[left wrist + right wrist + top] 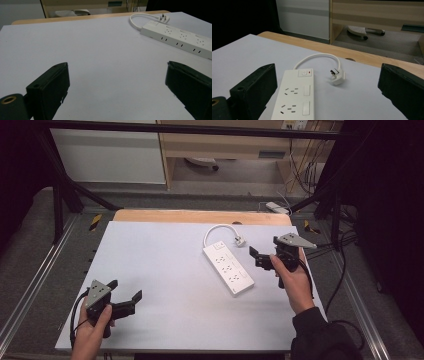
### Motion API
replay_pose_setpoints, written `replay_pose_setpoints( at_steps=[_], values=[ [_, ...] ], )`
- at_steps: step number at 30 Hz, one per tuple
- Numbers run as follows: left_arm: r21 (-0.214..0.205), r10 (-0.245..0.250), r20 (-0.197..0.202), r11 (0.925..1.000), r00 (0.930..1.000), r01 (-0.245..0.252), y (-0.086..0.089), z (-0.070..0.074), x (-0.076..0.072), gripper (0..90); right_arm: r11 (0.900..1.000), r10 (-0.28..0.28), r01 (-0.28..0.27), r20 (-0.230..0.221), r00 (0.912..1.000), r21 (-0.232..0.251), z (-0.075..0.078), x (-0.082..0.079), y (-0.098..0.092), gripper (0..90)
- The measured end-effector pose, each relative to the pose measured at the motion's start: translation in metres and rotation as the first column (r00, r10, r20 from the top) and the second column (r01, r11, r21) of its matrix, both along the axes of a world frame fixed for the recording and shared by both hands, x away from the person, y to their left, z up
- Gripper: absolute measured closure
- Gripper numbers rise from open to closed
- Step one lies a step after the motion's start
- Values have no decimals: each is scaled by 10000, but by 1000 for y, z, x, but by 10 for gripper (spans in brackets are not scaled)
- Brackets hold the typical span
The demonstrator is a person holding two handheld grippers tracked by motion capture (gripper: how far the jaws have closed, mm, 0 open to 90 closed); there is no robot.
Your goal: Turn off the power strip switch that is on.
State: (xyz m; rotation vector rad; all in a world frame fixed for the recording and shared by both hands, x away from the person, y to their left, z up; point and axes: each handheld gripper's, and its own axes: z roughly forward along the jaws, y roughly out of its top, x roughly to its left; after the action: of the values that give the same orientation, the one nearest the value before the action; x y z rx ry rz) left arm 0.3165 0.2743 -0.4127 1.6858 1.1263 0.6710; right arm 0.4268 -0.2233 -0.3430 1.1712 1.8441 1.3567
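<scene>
Both grippers, left and right, gape empty, the right just beside the power strip lying mid-table; its rigid, light, smooth plastic body likely grips best across its narrow sides, not by the floppy cord.

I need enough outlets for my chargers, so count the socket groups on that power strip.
3, in a row along the power strip: one next to the switch end, one mid-strip, one at the far end from the cable. None look hidden.
</scene>
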Motion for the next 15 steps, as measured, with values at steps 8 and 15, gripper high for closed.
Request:
replay_pose_setpoints(
  at_steps=[8, 15],
  values=[
    [33, -25, 32, 10000, 10000, 25, 0, 0, 0, 56, 9998, -188, 185, 383, 9991, 89, 2, -12, -15, 27],
    [34, -40, 30, 10000, 10000, 40, 0, 0, 0, 55, 9993, -343, 332, 644, 9973, 171, 1, -24, -25, 27]
  ],
)
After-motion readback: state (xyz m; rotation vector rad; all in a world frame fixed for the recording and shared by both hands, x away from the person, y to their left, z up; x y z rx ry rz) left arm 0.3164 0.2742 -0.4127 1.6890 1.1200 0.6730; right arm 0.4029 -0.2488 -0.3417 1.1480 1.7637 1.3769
